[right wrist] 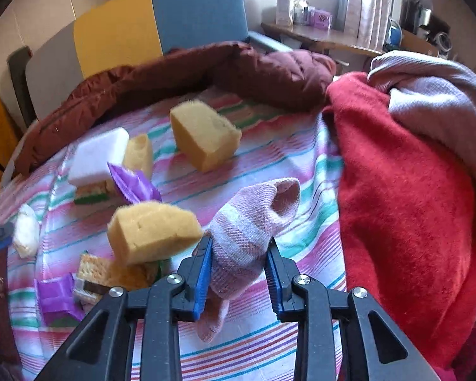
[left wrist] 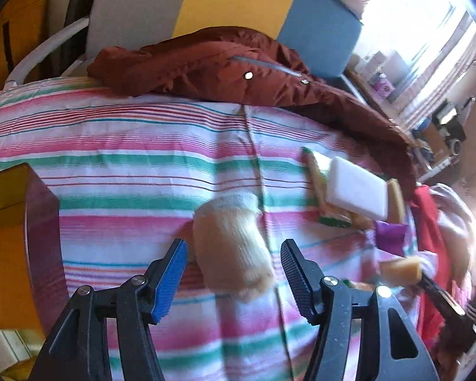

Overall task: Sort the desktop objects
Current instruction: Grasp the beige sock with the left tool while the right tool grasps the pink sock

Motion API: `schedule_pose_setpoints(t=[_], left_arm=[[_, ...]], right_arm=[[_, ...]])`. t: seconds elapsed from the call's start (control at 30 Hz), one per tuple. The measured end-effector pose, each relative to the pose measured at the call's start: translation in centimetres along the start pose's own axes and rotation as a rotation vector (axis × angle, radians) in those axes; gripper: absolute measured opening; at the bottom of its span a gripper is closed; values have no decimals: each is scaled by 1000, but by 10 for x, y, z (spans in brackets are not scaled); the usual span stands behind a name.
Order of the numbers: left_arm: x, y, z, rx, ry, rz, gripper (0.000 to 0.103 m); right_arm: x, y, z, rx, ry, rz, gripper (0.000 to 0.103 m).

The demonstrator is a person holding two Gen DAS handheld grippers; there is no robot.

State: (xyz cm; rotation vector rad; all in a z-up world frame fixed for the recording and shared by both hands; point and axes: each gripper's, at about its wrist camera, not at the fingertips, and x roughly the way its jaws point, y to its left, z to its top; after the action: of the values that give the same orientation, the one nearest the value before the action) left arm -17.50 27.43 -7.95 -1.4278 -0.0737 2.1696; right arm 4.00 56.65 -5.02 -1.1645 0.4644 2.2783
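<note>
While the striped bedspread (right wrist: 269, 165) fills everything under my tools, a red blanket (right wrist: 406, 209) heaps up just right of my right gripper (right wrist: 239, 273) and a brown jacket (right wrist: 206, 73) lies along the far edge. Yellow sponges (right wrist: 203, 133) sit ahead and left of it. My right gripper is clamped on a pink striped sock (right wrist: 250, 231). My left gripper (left wrist: 234, 273) stands partly open over a cream sock (left wrist: 231, 241), pads not touching it.
</note>
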Motion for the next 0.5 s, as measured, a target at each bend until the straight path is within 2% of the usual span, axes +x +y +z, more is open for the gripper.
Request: schedule_pose_setpoints(t=[0.23,0.5], left_arm=[[28,-1,2,-4,37,31,62],[36,-21,-4,139,5,102,54]], right_arm=[[-12,0,5,6,-63,6,32],[-22,-9,6,34,-119,-34,32]])
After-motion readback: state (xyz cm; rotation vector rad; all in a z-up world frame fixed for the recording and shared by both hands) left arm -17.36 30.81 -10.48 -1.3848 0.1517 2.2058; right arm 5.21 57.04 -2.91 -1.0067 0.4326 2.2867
